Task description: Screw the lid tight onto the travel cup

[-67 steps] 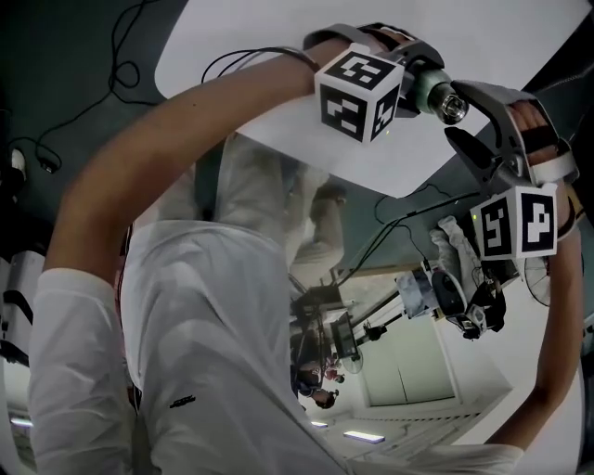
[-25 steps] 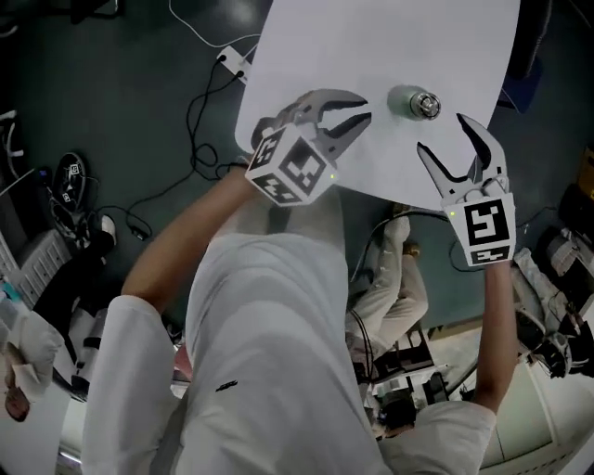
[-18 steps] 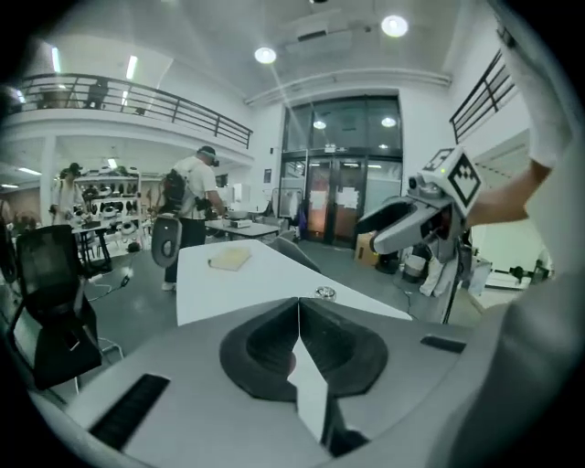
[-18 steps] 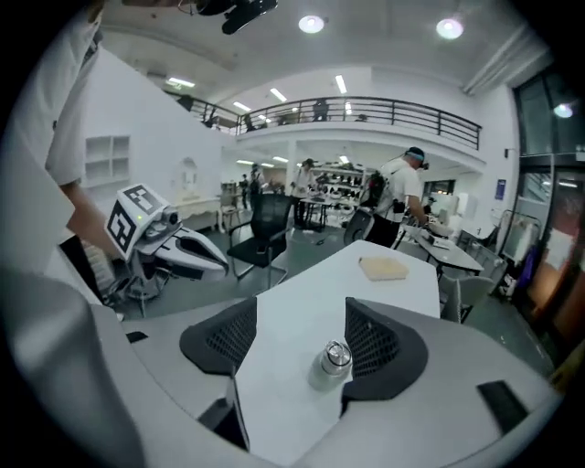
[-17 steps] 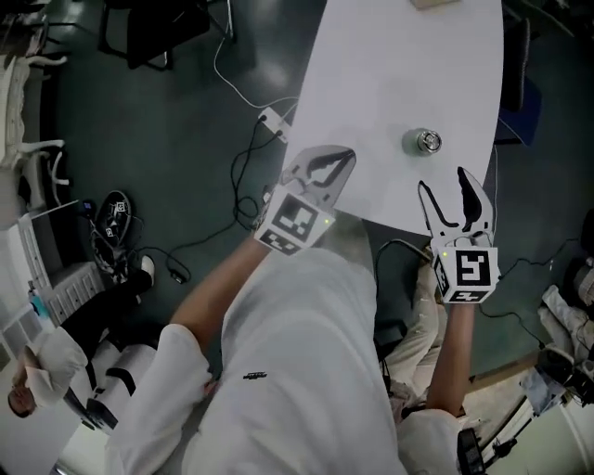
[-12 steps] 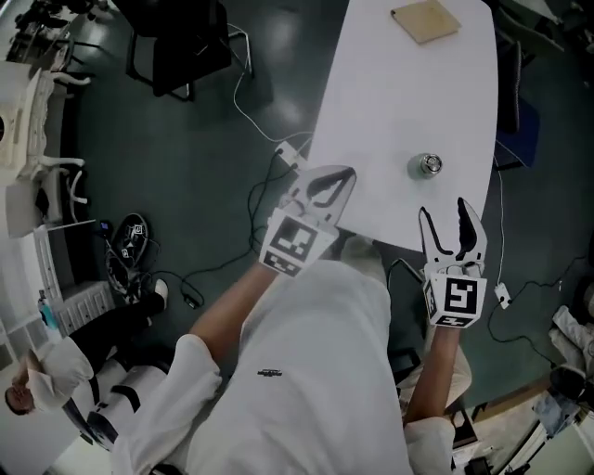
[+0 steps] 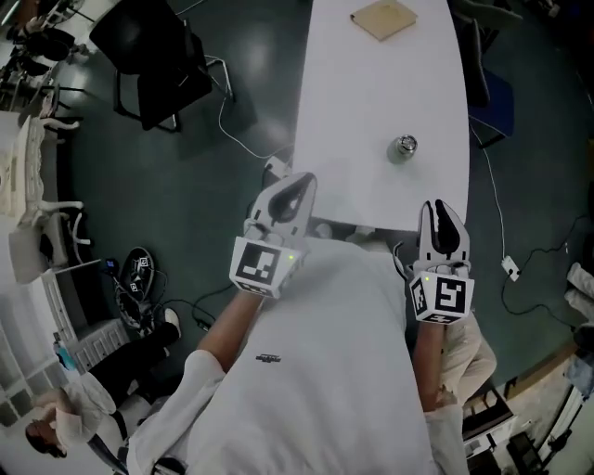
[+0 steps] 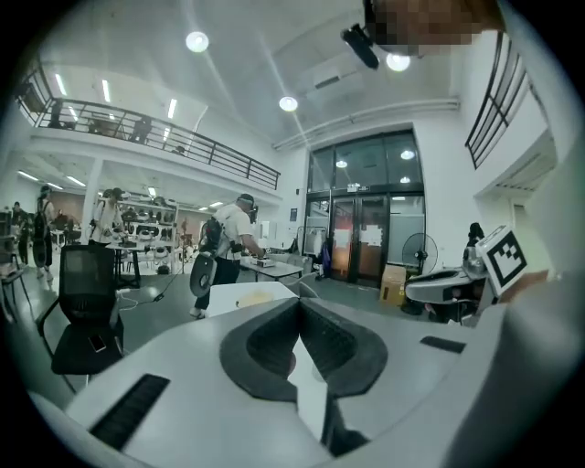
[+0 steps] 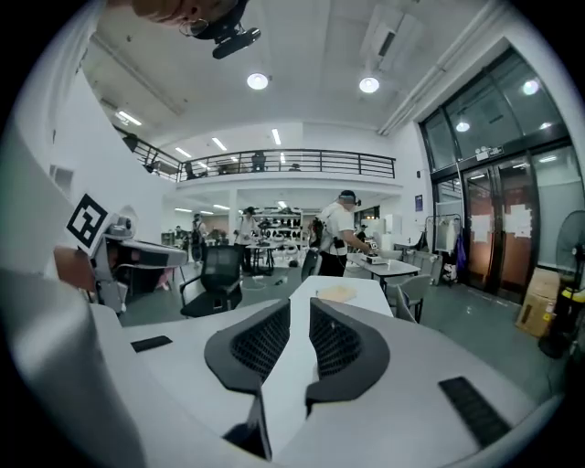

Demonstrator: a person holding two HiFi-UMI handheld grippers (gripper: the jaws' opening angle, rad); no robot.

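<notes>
The travel cup [image 7: 403,146] stands alone on the long white table [image 7: 371,83], its shiny lid on top. Both grippers hang off the table's near end, close to the person's chest and well short of the cup. My left gripper [image 7: 300,182] is shut and empty; in the left gripper view its pads [image 8: 298,302] meet at the tips. My right gripper [image 7: 438,210] has just been closing. In the right gripper view a narrow gap remains at the right gripper [image 9: 300,303], with nothing in it. The cup is hidden behind the jaws in both gripper views.
A tan square pad [image 7: 382,19] lies at the table's far end. A black chair [image 7: 153,56] and cables [image 7: 237,121] are on the dark floor to the left. More desks and people stand farther off in the hall [image 9: 343,233].
Both grippers have drawn back from the cup, off the table's near end toward the person's body. The left jaws have shut, and the right jaws have narrowed from wide open. The cup stays put.
</notes>
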